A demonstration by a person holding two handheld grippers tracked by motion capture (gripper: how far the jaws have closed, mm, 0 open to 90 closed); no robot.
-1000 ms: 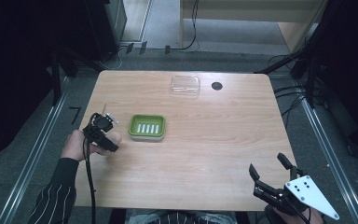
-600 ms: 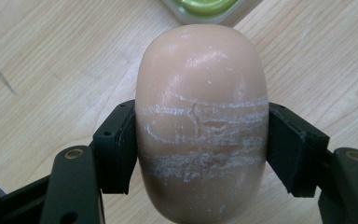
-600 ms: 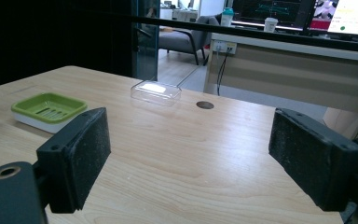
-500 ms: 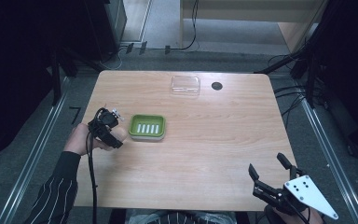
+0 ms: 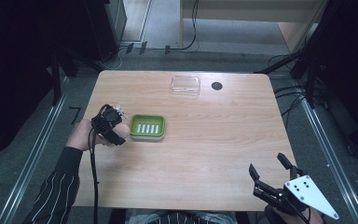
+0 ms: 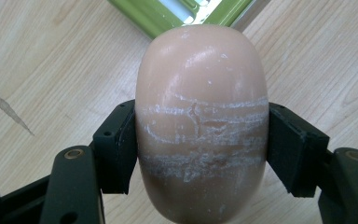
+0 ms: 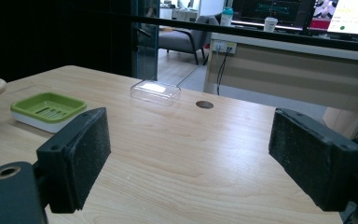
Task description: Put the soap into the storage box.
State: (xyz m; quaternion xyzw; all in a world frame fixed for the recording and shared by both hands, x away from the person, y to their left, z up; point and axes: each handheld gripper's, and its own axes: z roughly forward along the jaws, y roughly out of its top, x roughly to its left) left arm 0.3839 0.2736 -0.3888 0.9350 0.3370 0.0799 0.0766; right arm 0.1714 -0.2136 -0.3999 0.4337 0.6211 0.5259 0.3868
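Carrying the soap (image 6: 200, 126) clamped in the left gripper (image 5: 114, 128) toward the green dish (image 5: 148, 127); next, lower it in; right gripper (image 7: 191, 158) gapes idle

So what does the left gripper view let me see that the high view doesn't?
Left gripper view alone: white scuff lines banding the peach-coloured soap bar, with the black pads pressed against its two sides.

High view alone: the whole wooden table, the clear plastic lid near its far edge, the person's striped sleeve, and the right hand-held gripper with its jaws apart.

Both: the soap held in the left hand-held gripper, close beside the green soap dish.
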